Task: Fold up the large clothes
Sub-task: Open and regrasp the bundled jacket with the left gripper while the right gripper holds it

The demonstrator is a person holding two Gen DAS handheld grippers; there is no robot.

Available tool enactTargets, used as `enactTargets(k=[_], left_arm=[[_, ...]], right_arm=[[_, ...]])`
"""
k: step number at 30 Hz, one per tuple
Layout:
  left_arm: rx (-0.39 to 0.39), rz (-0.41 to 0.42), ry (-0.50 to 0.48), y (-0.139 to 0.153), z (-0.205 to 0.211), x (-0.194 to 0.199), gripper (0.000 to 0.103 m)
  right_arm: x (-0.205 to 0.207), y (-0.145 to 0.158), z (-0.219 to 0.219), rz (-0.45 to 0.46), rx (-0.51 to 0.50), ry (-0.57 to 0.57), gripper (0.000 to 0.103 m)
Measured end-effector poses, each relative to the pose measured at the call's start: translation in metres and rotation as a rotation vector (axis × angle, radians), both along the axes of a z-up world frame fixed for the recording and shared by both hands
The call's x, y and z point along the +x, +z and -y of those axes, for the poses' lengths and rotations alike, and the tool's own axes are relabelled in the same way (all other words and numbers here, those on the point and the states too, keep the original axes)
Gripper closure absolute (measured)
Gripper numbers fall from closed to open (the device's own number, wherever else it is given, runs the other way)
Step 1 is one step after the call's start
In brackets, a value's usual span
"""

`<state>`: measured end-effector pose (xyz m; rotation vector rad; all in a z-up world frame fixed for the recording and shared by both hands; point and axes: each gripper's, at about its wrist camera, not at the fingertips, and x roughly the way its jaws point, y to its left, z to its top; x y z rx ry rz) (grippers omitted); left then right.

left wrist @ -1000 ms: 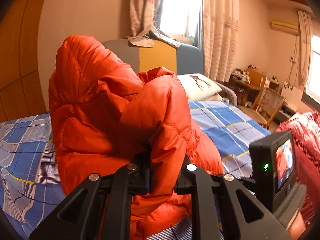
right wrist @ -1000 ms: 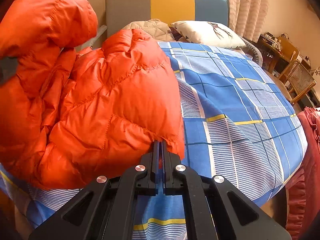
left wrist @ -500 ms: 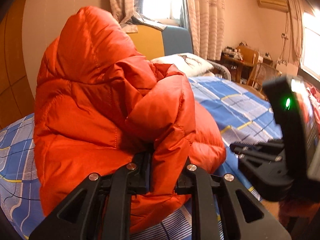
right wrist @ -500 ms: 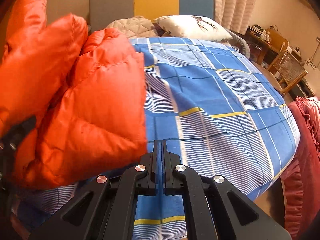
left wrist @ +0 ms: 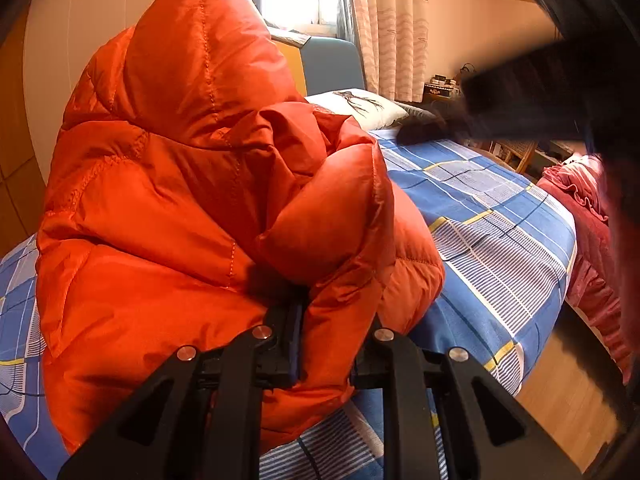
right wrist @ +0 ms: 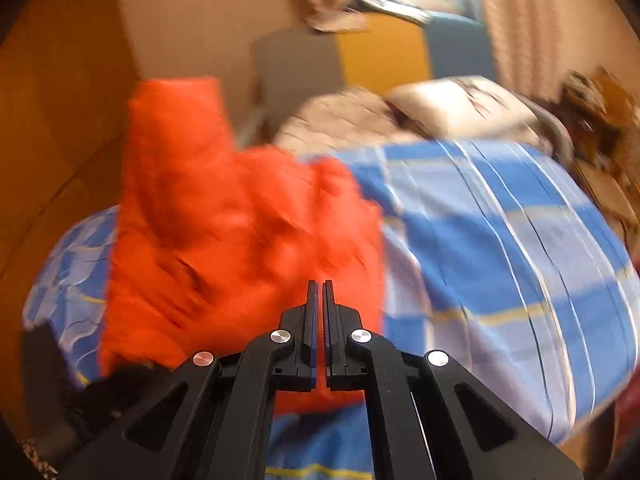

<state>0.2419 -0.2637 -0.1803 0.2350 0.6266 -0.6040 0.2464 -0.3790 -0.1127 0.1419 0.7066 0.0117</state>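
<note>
A puffy orange down jacket stands bunched up on the blue plaid bed. My left gripper is shut on a thick fold of the jacket at its lower edge, and the fabric hides the fingertips. In the blurred right wrist view the jacket lies on the left part of the bed. My right gripper is shut and empty, held in front of the jacket. A blurred dark shape at the upper right of the left wrist view looks like the right gripper's body.
A white pillow and a grey-yellow-blue headboard are at the far end of the bed. A red ruffled cloth hangs beside the bed on the right. Curtains, a window and a cluttered desk stand behind.
My right gripper has let go of the jacket, pulled back and swung fast, so its view is blurred. The left gripper has lifted the jacket closer, still holding it.
</note>
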Motion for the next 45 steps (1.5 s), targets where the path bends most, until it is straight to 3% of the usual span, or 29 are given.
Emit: enactTargets(k=[3, 6, 8, 10, 11, 13, 18, 22, 24, 28, 30, 32, 34, 37, 40, 42, 45], left_arm=[[0.010, 0.006, -0.008, -0.003, 0.004, -0.003, 0.088], [0.031, 0.024, -0.029, -0.003, 0.002, -0.010, 0.081], [0.046, 0.029, -0.054, 0.000, 0.000, -0.019, 0.076], [0.000, 0.007, -0.086, 0.009, -0.013, -0.032, 0.070], [-0.046, -0.011, -0.099, 0.014, -0.023, -0.039, 0.060], [-0.121, -0.044, -0.098, 0.025, -0.043, -0.048, 0.056], [-0.232, -0.060, 0.160, 0.044, -0.116, -0.026, 0.056], [-0.277, -0.116, 0.352, 0.036, -0.158, 0.021, 0.059], [-0.301, -0.170, 0.370, 0.030, -0.169, 0.041, 0.059], [-0.356, -0.242, 0.307, 0.018, -0.166, 0.061, 0.065], [-0.356, -0.255, 0.261, 0.016, -0.149, 0.063, 0.090], [-0.299, -0.238, 0.233, 0.014, -0.130, 0.063, 0.100], [-0.288, -0.249, 0.222, 0.012, -0.126, 0.061, 0.103], [-0.382, -0.311, 0.229, 0.005, -0.131, 0.060, 0.103], [-0.374, -0.272, 0.226, 0.007, -0.133, 0.053, 0.103], [-0.372, -0.262, 0.227, 0.009, -0.134, 0.051, 0.103], [-0.376, -0.262, 0.231, 0.012, -0.134, 0.048, 0.103]], right_arm=[[0.021, 0.001, -0.017, -0.035, -0.012, 0.109, 0.102], [0.053, -0.030, -0.011, -0.210, -0.070, 0.049, 0.102], [0.060, -0.048, 0.007, -0.257, 0.043, 0.042, 0.103], [0.058, -0.059, 0.017, -0.252, 0.084, 0.036, 0.103], [0.057, -0.062, 0.016, -0.247, 0.068, 0.034, 0.103], [0.054, -0.066, 0.014, -0.232, 0.043, 0.020, 0.103], [0.044, -0.073, 0.016, -0.191, 0.075, -0.026, 0.103], [0.046, -0.071, 0.014, -0.187, 0.069, -0.035, 0.103], [0.048, -0.071, 0.014, -0.190, 0.063, -0.036, 0.103], [0.050, -0.072, 0.013, -0.186, 0.060, -0.035, 0.103], [0.047, -0.073, 0.014, -0.182, 0.066, -0.039, 0.103], [0.044, -0.074, 0.016, -0.173, 0.071, -0.053, 0.103], [0.040, -0.074, 0.020, -0.158, 0.074, -0.080, 0.103], [0.032, -0.065, 0.028, -0.129, 0.098, -0.110, 0.103], [0.015, -0.047, 0.033, -0.071, 0.133, -0.127, 0.102], [0.006, -0.033, 0.034, -0.032, 0.138, -0.132, 0.097], [0.001, -0.012, 0.029, 0.018, 0.158, -0.108, 0.068]])
